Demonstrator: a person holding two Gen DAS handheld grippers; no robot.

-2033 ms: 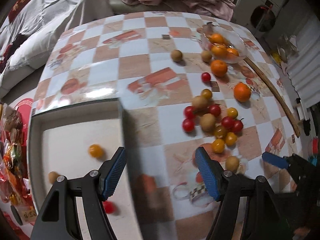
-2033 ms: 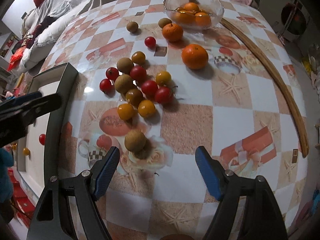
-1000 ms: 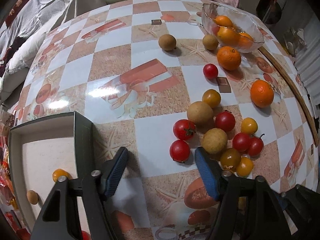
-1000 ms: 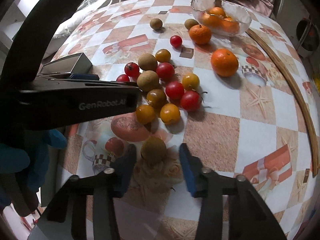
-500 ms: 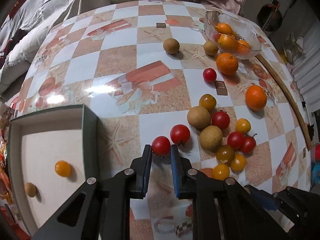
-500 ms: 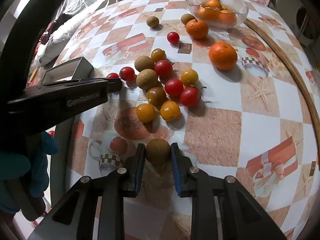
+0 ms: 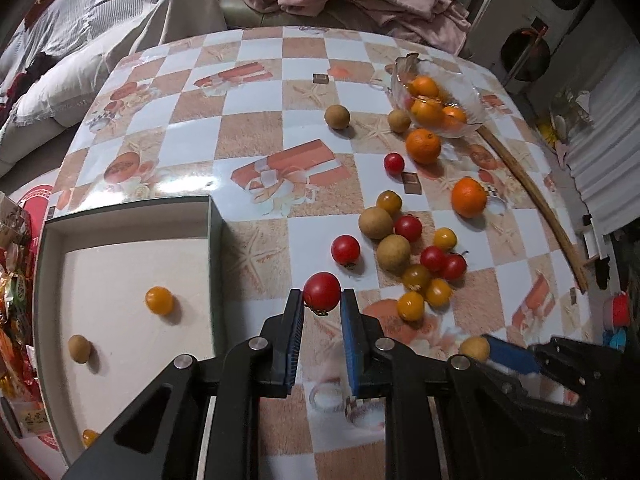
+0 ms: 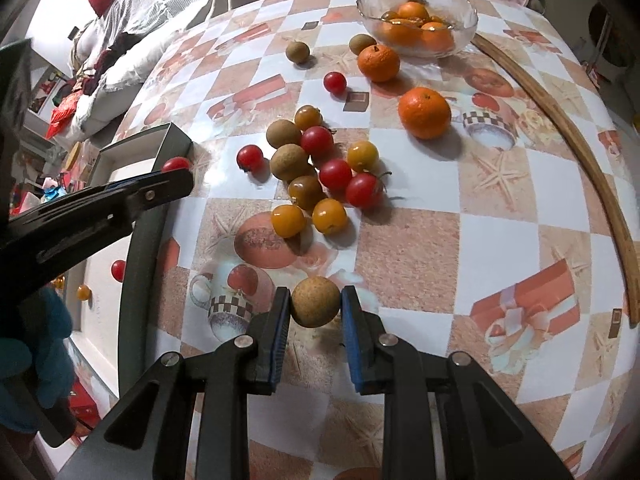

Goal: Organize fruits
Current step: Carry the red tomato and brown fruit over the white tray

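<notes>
A: What lies around the claws, biggest thing first?

B: The checked tabletop [image 7: 256,128] carries everything; to the left of the left claw [image 7: 322,312] stands the box [image 7: 214,240], open-topped, with a yellow tomato [image 7: 159,300] and a brown longan [image 7: 79,348] lying apart on its pale floor; far ahead and to the right sits the glass bowl [image 8: 464,26] holding oranges.

A: And the loose fruit?

B: Two oranges rest ahead of the right claw [image 8: 315,312]; the nearer orange [image 8: 424,112] is well apart from the claw, the farther orange [image 8: 378,63] just beside the bowl; between them and the claws lies the cluster [image 8: 320,176] of red and yellow tomatoes and longans, many touching.

A: What has the left claw got?

B: Its blue pads are closed down on a red tomato [image 7: 322,291], gripped at the very tips; the tomato is ahead of the box's near corner, just right of its wall; whether it is lifted off the cloth I cannot tell.

A: The right one?

B: Narrowed onto a brown, rough-skinned held longan [image 8: 315,301], pinched between both pads at the tips; it sits nearer than the cluster, apart from it; the left claw shows at this view's left edge.
</notes>
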